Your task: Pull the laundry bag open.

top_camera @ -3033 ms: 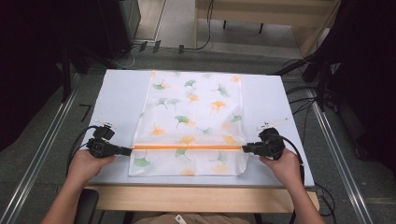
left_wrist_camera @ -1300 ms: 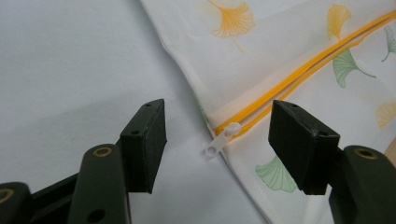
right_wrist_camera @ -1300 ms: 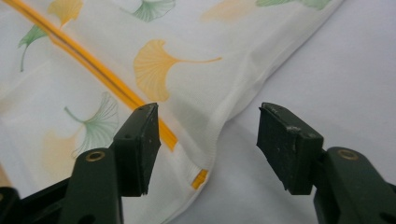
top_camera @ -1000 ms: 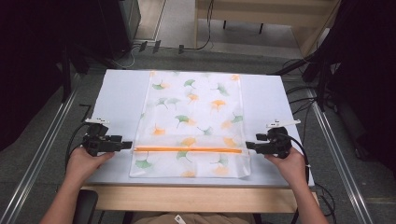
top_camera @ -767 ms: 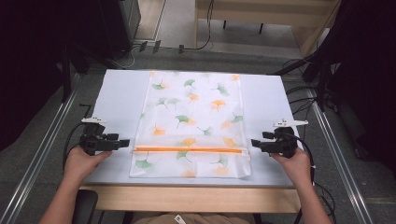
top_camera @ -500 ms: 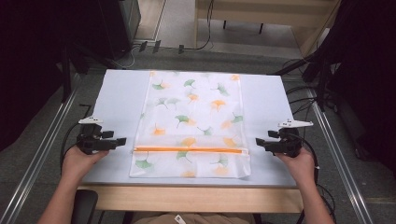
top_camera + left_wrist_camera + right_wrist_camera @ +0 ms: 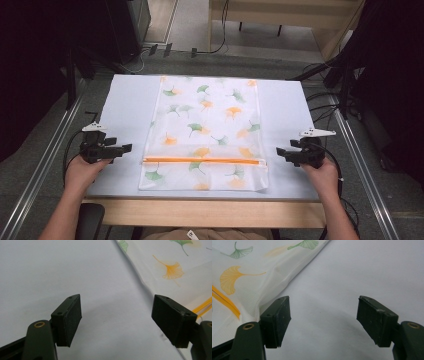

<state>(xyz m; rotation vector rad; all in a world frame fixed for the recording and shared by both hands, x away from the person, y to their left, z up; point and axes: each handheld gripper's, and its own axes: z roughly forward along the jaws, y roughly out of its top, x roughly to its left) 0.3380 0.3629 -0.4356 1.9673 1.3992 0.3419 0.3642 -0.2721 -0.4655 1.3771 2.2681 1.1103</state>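
A white mesh bag printed with green and orange ginkgo leaves lies flat in the middle of the pale table. An orange zipper runs across it near the front. My left gripper rests on the table a little left of the bag's edge; its jaws have just been opening and stand open with nothing between them. On the other side my right gripper sits a short way off the bag's edge, jaws likewise just opened, wide and empty.
The table's wooden front edge runs along the bottom between the person's forearms. Metal rails flank the table on both sides. Cables trail on the floor at the right. Bare table surface lies left and right of the bag.
Both grippers let go of the zipper ends and drew outward away from the bag, the right one farther. The bag has stayed flat in place.
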